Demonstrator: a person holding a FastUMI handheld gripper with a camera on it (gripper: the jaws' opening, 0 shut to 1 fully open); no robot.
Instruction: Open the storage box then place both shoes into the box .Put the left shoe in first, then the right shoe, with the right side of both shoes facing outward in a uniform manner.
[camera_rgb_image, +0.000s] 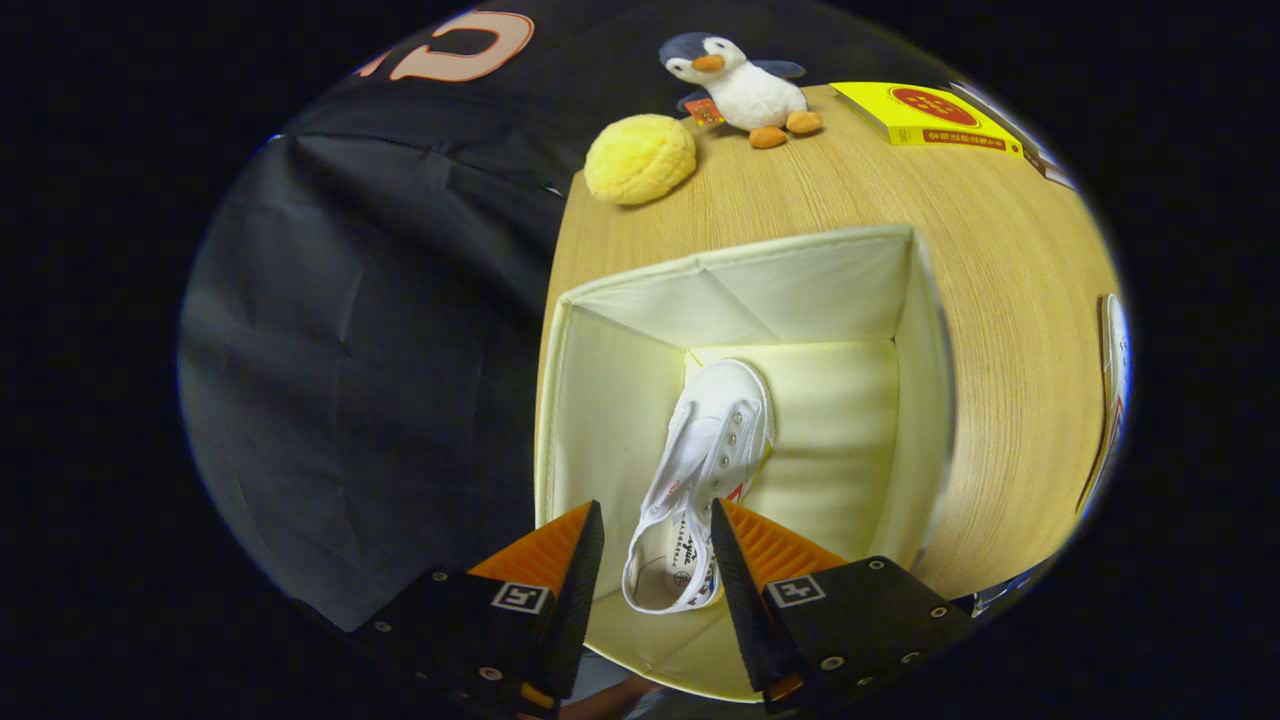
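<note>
Item one: the gripper (655, 545). We see its jaws spread, two black fingers (575, 590) with orange ribbed backs, poised over the open top of the storage box. The heel of a shoe shows in the gap between them; we cannot tell whether either finger touches it, and neither visibly presses on it.

Item two: the storage box (925, 400), cream fabric, square, open at the top, standing on the desk (1010, 300) at its edge next to the black cloth wall.

Item three: a white canvas shoe (715, 450), inside the box. We note it lies on the box floor, toe pointing away from the jaws toward the far wall, heel opening nearest them, metal eyelets showing along its upper.

Item four: a second shoe (1115, 390), white, seen only as a sliver on the desk, well apart from the box on its right.

Item five: a yellow round plush (640, 158) at the far desk edge, beyond the box.

Item six: a penguin plush (740, 90), just beside the yellow one.

Item seven: a yellow flat carton (925, 115), near the penguin, at the far corner.
</note>
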